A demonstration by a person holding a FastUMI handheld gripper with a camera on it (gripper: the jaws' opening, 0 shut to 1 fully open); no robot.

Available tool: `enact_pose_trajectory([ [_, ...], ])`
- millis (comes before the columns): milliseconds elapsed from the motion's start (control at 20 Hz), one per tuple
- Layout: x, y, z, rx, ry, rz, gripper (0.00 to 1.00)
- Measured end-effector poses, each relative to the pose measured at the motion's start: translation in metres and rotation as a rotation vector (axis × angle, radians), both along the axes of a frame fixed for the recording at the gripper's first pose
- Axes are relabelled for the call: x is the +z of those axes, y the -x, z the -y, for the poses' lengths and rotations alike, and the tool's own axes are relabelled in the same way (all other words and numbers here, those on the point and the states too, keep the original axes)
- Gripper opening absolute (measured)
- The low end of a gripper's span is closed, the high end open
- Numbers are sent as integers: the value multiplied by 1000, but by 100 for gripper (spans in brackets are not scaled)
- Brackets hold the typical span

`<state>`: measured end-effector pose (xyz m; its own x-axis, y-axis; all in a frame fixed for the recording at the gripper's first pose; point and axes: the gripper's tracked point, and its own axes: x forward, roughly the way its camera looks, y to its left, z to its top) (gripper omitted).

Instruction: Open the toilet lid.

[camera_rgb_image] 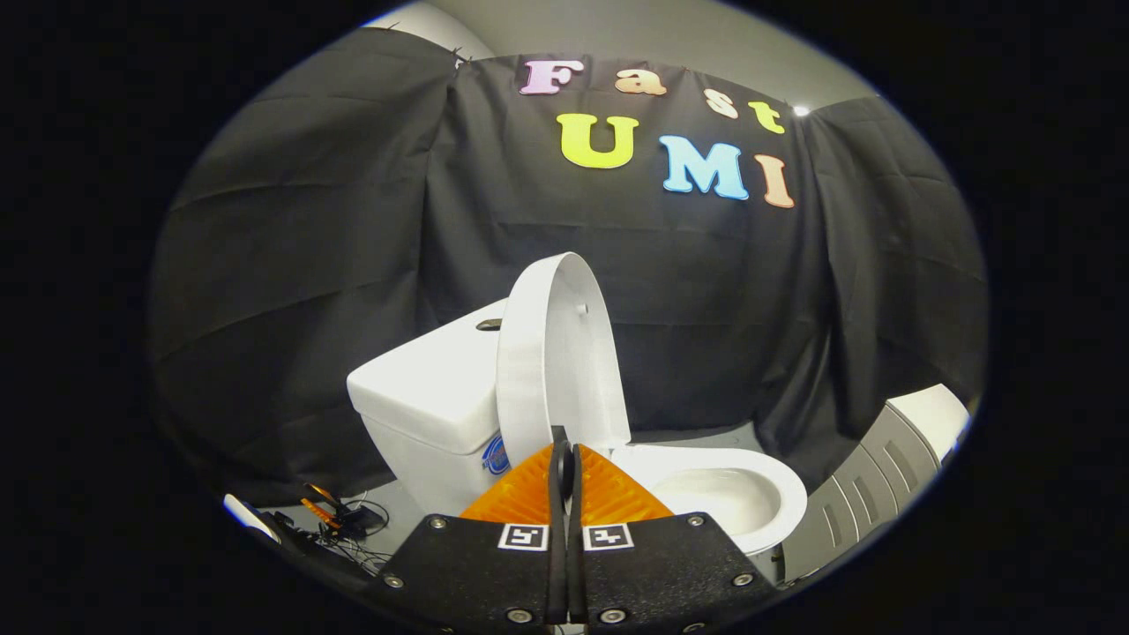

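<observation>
— How's the light?
— Dim booth, lit from above; a small bright ceiling lamp (801, 110) glares over the black cloth wall (309, 265).
— Anything blown out?
— The white toilet lid (551, 353) and tank (432, 388) are bright yet keep soft shading.
— Sharpness?
— Centre crisp; fisheye bends the edges, and the closed gripper (565, 454) fingers look slightly soft.

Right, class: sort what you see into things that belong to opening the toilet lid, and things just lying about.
Belongs to the job:
toilet lid, raised upright
toilet bowl
cistern
gripper, fingers closed together, holding nothing

Just lying about:
cables and small gear on the floor
grey slatted unit
</observation>
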<state>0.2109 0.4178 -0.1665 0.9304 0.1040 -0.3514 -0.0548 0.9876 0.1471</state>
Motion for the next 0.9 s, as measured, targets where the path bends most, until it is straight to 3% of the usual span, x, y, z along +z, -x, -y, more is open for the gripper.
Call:
enact_pose_trajectory([
  [450, 1, -1, -2, 6, 39, 1, 3],
  [600, 2, -1, -10, 53, 90, -14, 4],
  [800, -5, 10, -16, 97, -12, -55, 24],
  [900, 0, 16, -14, 102, -65, -56, 66],
])
